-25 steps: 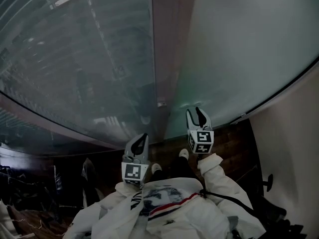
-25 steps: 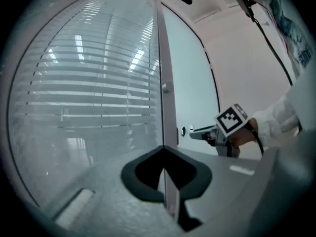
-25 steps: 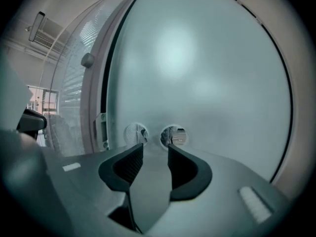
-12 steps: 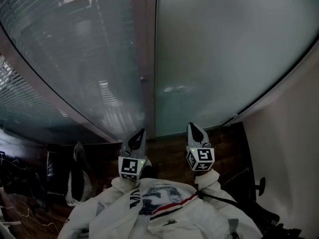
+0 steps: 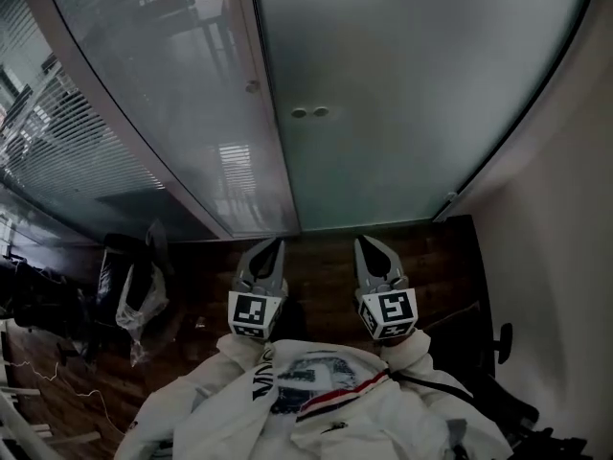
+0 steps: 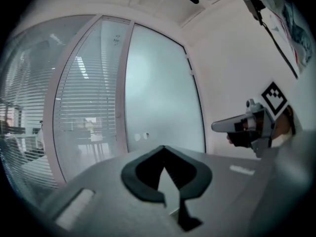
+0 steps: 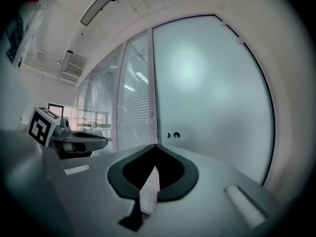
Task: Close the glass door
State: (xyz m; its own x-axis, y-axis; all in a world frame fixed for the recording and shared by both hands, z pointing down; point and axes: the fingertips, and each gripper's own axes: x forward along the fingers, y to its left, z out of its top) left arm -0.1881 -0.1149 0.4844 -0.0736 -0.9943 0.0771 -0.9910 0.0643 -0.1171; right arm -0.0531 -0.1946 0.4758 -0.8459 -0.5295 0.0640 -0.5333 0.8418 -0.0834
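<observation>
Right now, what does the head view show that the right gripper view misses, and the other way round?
Only the head view: the dark wooden floor, the person's white jacket, a pale bag at the left, and the right gripper seen from outside. Only the right gripper view: the white ceiling, and a close look along that gripper's shut, empty jaws. Both: the frosted glass door, its two small round fittings, the slatted glass panels beside it, and the left gripper with its black-and-white marker cube.

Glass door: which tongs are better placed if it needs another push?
Right, probably. The right tongs point at the frosted glass door; the left tongs face the pane beside it. Both are shut and empty.
</observation>
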